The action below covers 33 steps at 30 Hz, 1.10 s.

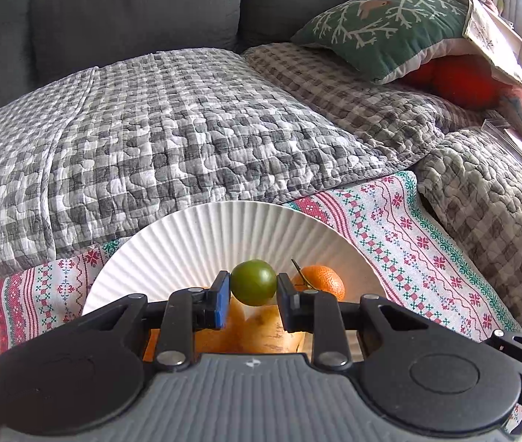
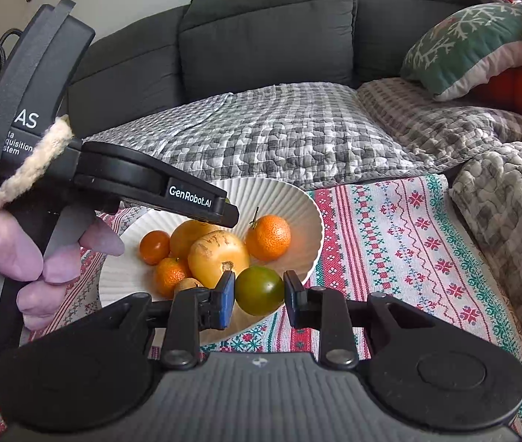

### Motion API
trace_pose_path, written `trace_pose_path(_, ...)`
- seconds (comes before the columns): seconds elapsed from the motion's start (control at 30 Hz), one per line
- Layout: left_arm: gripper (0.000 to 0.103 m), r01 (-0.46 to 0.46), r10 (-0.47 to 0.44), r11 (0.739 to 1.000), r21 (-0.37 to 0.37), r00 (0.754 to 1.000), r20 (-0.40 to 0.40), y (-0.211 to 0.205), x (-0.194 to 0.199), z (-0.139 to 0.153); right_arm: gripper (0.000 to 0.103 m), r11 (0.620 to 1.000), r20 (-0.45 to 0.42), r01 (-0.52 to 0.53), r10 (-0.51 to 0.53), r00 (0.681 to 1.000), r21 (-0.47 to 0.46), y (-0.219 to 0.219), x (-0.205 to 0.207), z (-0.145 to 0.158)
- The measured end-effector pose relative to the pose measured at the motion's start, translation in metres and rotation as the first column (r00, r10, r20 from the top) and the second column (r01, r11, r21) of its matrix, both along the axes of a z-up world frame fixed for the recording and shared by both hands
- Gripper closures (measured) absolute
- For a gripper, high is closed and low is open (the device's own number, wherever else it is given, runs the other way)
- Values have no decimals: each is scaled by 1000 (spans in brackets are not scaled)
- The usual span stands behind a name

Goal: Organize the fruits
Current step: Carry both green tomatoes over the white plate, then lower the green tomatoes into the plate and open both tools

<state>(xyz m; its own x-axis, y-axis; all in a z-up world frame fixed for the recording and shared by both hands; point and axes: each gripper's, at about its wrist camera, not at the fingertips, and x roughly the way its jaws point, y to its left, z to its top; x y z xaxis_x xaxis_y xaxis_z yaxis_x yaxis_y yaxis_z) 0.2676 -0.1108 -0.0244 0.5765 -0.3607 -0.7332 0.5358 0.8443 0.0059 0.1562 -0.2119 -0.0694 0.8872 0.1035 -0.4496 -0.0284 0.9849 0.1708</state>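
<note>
A white ribbed plate [image 1: 187,235] [image 2: 297,202] lies on a patterned cloth. It bears a stemmed tangerine [image 1: 321,281] [image 2: 269,237], a big yellow fruit [image 1: 261,328] [image 2: 218,254], a small orange tomato [image 2: 154,246] and a second tangerine [image 2: 170,275]. My left gripper [image 1: 253,284] is shut on a small round green fruit [image 1: 254,276] above the plate's middle. In the right wrist view it [image 2: 229,215] reaches in from the left over the fruit pile. My right gripper [image 2: 259,291] is shut on a dark green tomato [image 2: 259,283] over the plate's near rim.
The red, green and white cloth [image 2: 408,243] stretches to the right of the plate. Grey checked quilts [image 1: 150,129] cover the sofa seat behind. A green cushion [image 1: 382,29] lies at the back right. A gloved hand [image 2: 10,243] holds the left gripper's handle.
</note>
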Motion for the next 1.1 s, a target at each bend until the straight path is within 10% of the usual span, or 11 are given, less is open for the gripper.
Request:
trace_pose_path(0.5,69,-10,10,1000,16,1000,12,-10,9,-5,70,999,24,27,-26,999,-41,9,2,3)
trace_pose_path(1.1,18,-82,84,996,-46,995,46,29,-52,34,21,996,-9,-40,39,999,-75,19,-35,28)
